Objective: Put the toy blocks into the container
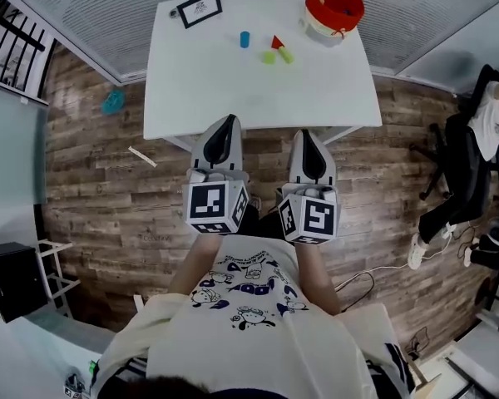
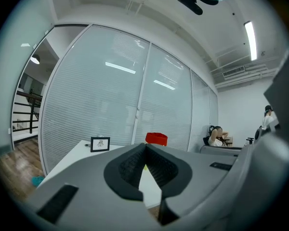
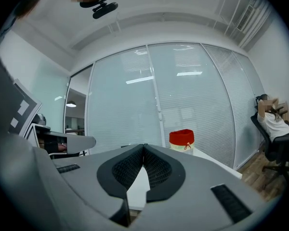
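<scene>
Head view: a white tabletop point(image 1: 233, 98) stands on a wood-plank floor point(image 1: 100, 189), directly at 12 o'clock from the person. The red container point(image 1: 333, 11) sits upright at the tabletop's 1 o'clock corner, close to the far edge. Four toy blocks lie loose on the tabletop, to the container's 8 o'clock and apart from it: a blue cylinder block point(image 1: 244, 39), a red triangular block point(image 1: 276, 41), and two green blocks point(image 1: 269, 56) point(image 1: 286, 55) just below the red one. None of them is inside the container. A small framed picture point(image 1: 199, 8) stands at the 11 o'clock corner. The left gripper point(image 1: 227, 121) and the right gripper point(image 1: 308, 135) are held side by side over the near edge of the tabletop, both pointing toward 12 o'clock, well short of the blocks. Left gripper view: the jaws are drawn together, the tips meet, and nothing is held; the container point(image 2: 156, 138) shows just above the tips and the framed picture point(image 2: 100, 144) at 10 o'clock from them. Right gripper view: the jaws are likewise closed tip to tip and empty, with the container point(image 3: 181, 138) at 1 o'clock from the tips. A teal object point(image 1: 113, 100) lies on the floor at 9 o'clock from the tabletop. A seated person point(image 1: 482, 131) is at 3 o'clock, well apart from it
</scene>
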`<action>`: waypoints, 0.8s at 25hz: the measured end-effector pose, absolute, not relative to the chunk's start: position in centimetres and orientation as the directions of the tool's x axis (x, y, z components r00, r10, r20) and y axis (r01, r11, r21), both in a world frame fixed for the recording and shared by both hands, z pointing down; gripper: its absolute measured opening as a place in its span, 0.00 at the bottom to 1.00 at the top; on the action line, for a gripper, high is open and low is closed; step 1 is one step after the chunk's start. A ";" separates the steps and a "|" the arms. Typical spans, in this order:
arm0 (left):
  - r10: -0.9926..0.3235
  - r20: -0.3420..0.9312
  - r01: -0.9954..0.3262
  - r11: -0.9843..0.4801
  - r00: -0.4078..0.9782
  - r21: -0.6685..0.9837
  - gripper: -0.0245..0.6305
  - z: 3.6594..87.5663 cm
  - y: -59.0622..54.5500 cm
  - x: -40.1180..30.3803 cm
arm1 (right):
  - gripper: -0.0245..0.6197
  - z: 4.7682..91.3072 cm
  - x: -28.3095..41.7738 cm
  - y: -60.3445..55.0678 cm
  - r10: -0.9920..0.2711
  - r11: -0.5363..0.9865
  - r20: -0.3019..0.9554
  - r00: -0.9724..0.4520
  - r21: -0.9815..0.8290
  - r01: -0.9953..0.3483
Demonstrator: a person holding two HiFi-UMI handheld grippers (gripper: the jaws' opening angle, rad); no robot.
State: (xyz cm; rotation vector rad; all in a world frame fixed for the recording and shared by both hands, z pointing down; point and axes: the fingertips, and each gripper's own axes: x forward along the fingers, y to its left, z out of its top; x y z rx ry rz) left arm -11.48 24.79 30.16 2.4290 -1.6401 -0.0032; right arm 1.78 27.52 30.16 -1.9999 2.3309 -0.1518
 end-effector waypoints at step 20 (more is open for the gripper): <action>-0.922 0.133 -0.918 -0.332 0.364 0.215 0.08 30.9 19.0 -11.1 | 0.07 31.2 2.2 21.7 -0.982 0.172 0.059 -0.179 -0.113 -0.979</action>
